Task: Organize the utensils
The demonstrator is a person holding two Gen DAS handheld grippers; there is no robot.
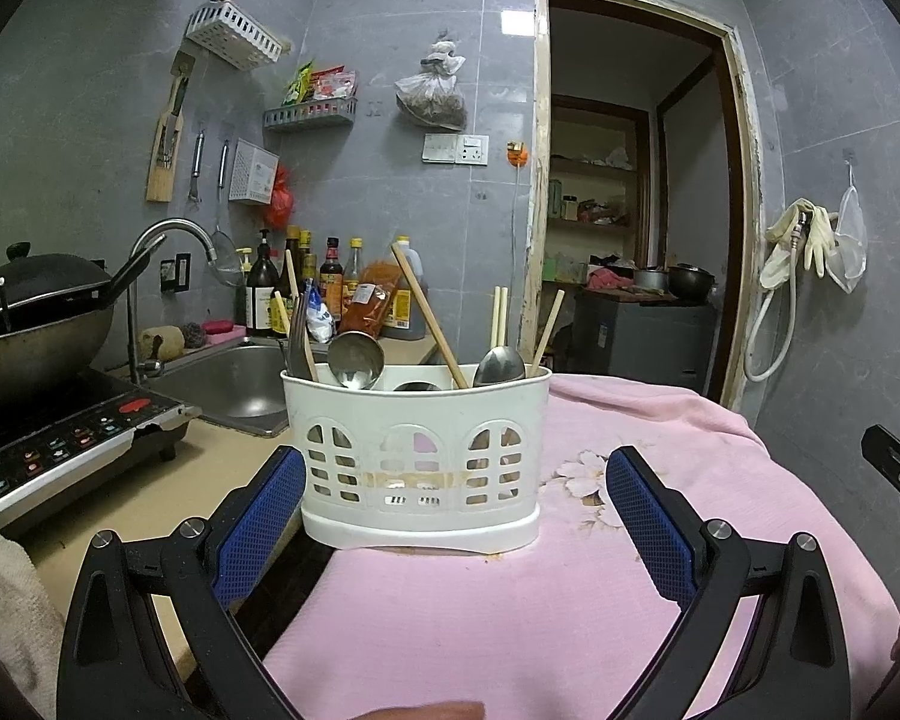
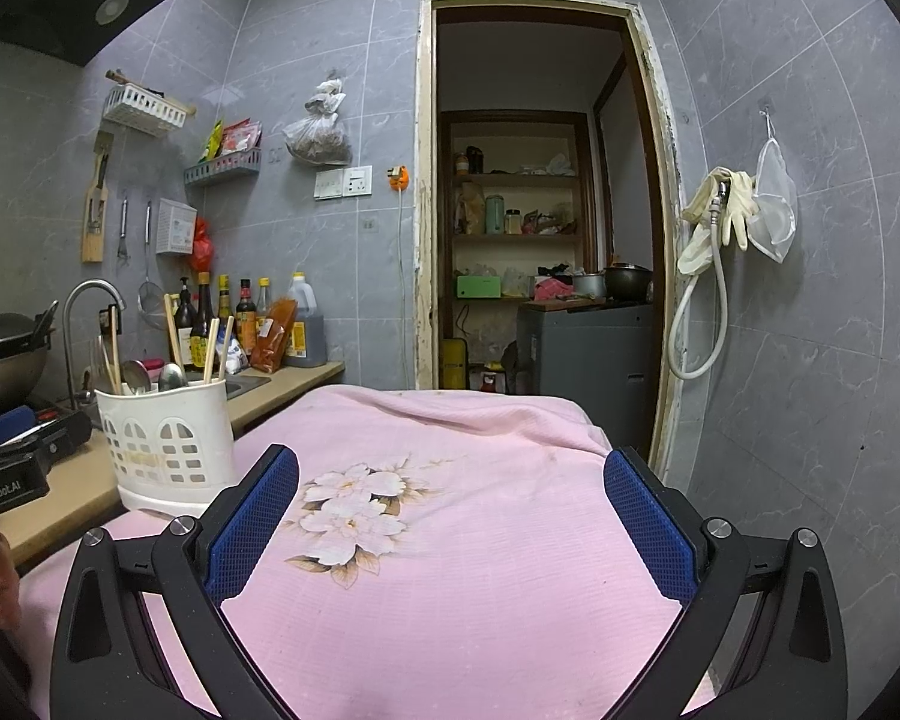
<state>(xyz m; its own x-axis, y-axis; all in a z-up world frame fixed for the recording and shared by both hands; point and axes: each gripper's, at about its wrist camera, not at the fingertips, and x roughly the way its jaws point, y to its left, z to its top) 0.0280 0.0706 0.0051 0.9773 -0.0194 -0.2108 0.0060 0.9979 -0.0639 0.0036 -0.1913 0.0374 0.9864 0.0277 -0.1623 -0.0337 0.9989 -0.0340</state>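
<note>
The white utensil caddy [image 1: 420, 456] stands upright at the left edge of the pink-clothed table [image 1: 510, 612], chopsticks [image 1: 429, 315] and spoons [image 1: 498, 365] poking from its top. It sits directly ahead of the left gripper [image 1: 455, 477], whose released jaws straddle it without touching. The right gripper [image 2: 450, 480], also spread and empty, has the caddy off to its left, so the left is nearer.

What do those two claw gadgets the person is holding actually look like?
Both look alike. The left gripper and right gripper each have two black plastic arms with triangular cut-outs and round silver bolts at the joints. The jaws are lined with blue pads with a fine mesh texture. The left one's black body carries white lettering, "GenRobot.AI". No cables or sleeves are visible.
</note>
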